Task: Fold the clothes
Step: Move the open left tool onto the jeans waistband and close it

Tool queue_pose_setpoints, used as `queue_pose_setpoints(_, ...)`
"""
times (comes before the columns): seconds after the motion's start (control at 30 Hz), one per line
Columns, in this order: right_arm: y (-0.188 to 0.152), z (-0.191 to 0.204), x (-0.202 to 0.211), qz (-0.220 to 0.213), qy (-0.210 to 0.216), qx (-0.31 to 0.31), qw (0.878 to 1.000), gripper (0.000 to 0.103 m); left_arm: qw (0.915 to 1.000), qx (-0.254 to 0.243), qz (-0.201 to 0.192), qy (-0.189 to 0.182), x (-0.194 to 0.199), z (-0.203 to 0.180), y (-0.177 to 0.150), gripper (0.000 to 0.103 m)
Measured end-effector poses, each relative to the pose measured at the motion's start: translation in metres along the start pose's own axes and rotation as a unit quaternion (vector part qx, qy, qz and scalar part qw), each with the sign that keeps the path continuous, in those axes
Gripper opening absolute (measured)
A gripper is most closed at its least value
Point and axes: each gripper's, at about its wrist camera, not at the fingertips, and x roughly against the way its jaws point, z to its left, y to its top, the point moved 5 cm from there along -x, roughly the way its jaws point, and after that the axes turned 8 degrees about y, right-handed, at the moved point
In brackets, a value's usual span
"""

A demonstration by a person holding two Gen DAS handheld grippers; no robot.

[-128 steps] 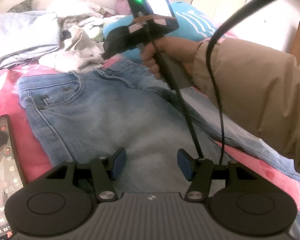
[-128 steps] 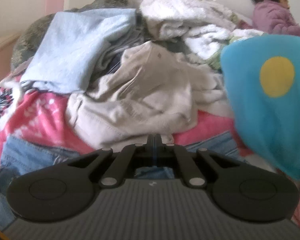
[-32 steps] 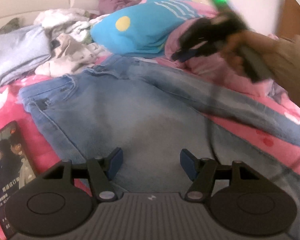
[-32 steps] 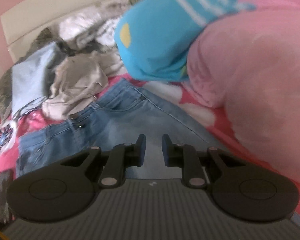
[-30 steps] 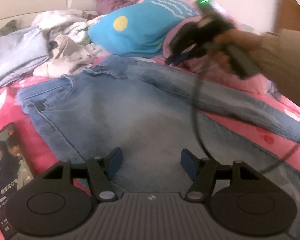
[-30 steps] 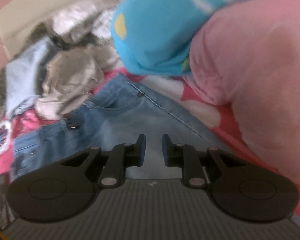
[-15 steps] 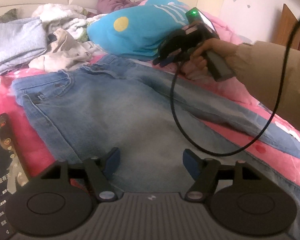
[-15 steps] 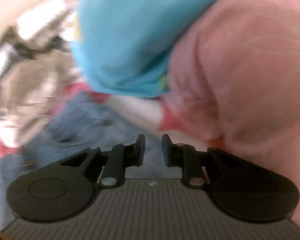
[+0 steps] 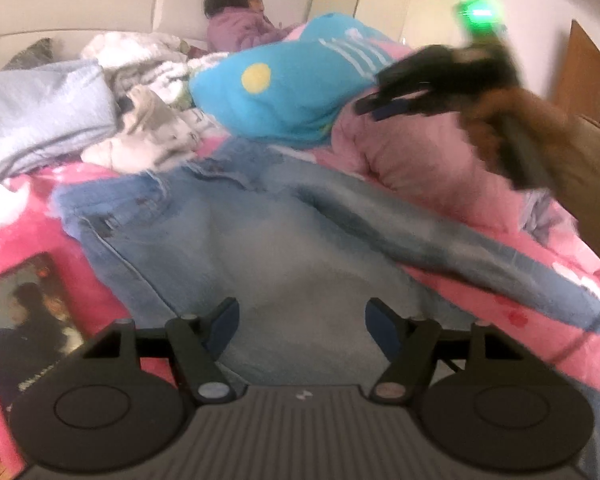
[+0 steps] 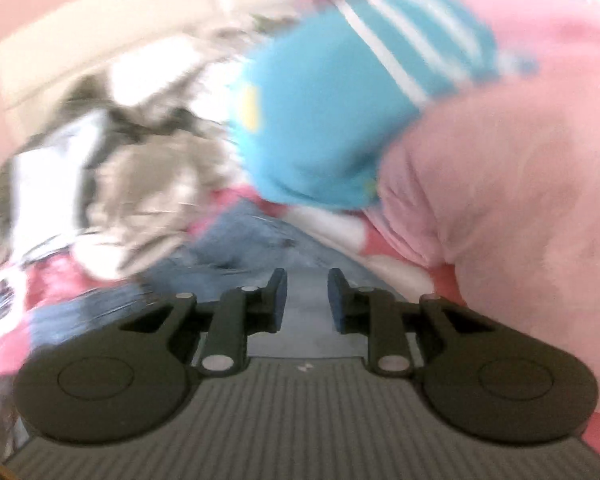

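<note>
Blue jeans lie spread flat on the pink bedspread, waistband to the left, one leg running off to the right. My left gripper hovers open low over the jeans' near edge, nothing between its blue pads. In the left wrist view my right gripper is a blurred dark shape held in a hand at the upper right, above the pink quilt. The right wrist view is motion-blurred: my right gripper stands open with a narrow gap and holds nothing, above the jeans.
A blue cushion with a yellow dot and a pink quilt crowd the far side. Beige, white and pale blue clothes pile at the back left. A phone lies at the near left. A person sits beyond.
The right gripper has swung up and to the right, away from the jeans, and its view has turned toward the clothes pile. Its jaws went from shut to slightly open. The left gripper barely moved.
</note>
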Motion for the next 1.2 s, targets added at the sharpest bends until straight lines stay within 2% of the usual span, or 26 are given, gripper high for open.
queue_pose_setpoints(0.17, -0.005, 0.050, 0.094, -0.045, 0.057, 0.025, 0.997, 0.027, 0.9994, 0.031, -0.005, 0.016, 0.030, 0.033, 0.022, 0.071)
queue_pose_setpoints(0.27, -0.012, 0.083, 0.137, -0.057, 0.106, 0.010, 0.993, 0.031, 0.9982, 0.053, 0.011, 0.024, 0.048, 0.067, 0.041, 0.071)
queue_pose_setpoints(0.33, -0.021, 0.107, 0.162, -0.058, 0.148, -0.003, 0.987, 0.035, 0.9979, 0.050, 0.015, 0.039, 0.059, 0.088, 0.056, 0.071)
queue_pose_setpoints(0.43, -0.038, 0.138, 0.190, -0.058, 0.228, -0.035, 0.971, 0.044, 0.9973, 0.043, 0.026, 0.054, 0.072, 0.118, 0.082, 0.071)
queue_pose_setpoints(0.5, -0.053, 0.155, 0.197, -0.055, 0.289, -0.069, 0.953, 0.044, 0.9960, 0.053, 0.039, 0.061, 0.072, 0.135, 0.095, 0.071)
queue_pose_setpoints(0.57, -0.070, 0.172, 0.194, -0.057, 0.324, -0.088, 0.940, 0.047, 0.9943, 0.060, 0.048, 0.073, 0.067, 0.151, 0.105, 0.071)
queue_pose_setpoints(0.6, -0.080, 0.178, 0.188, -0.055, 0.319, -0.087, 0.942, 0.047, 0.9934, 0.063, 0.053, 0.080, 0.061, 0.156, 0.108, 0.071)
queue_pose_setpoints(0.67, -0.099, 0.187, 0.169, -0.047, 0.278, -0.072, 0.957, 0.047, 0.9917, 0.073, 0.069, 0.080, 0.049, 0.164, 0.112, 0.071)
queue_pose_setpoints(0.73, -0.119, 0.196, 0.150, -0.027, 0.211, -0.035, 0.977, 0.047, 0.9899, 0.083, 0.087, 0.074, 0.034, 0.170, 0.114, 0.071)
queue_pose_setpoints(0.8, -0.137, 0.205, 0.134, -0.008, 0.167, 0.022, 0.986, 0.047, 0.9881, 0.085, 0.102, 0.077, 0.018, 0.173, 0.116, 0.071)
queue_pose_setpoints(0.87, -0.150, 0.217, 0.121, 0.004, 0.135, 0.088, 0.987, 0.047, 0.9864, 0.088, 0.112, 0.081, 0.001, 0.176, 0.117, 0.071)
queue_pose_setpoints(1.0, -0.170, 0.234, 0.107, 0.018, 0.109, 0.184, 0.977, 0.047, 0.9824, 0.099, 0.135, 0.084, -0.032, 0.178, 0.115, 0.070)
queue_pose_setpoints(1.2, -0.185, 0.222, 0.086, 0.046, 0.102, 0.167, 0.980, 0.046, 0.9772, 0.100, 0.165, 0.088, -0.072, 0.178, 0.107, 0.065)
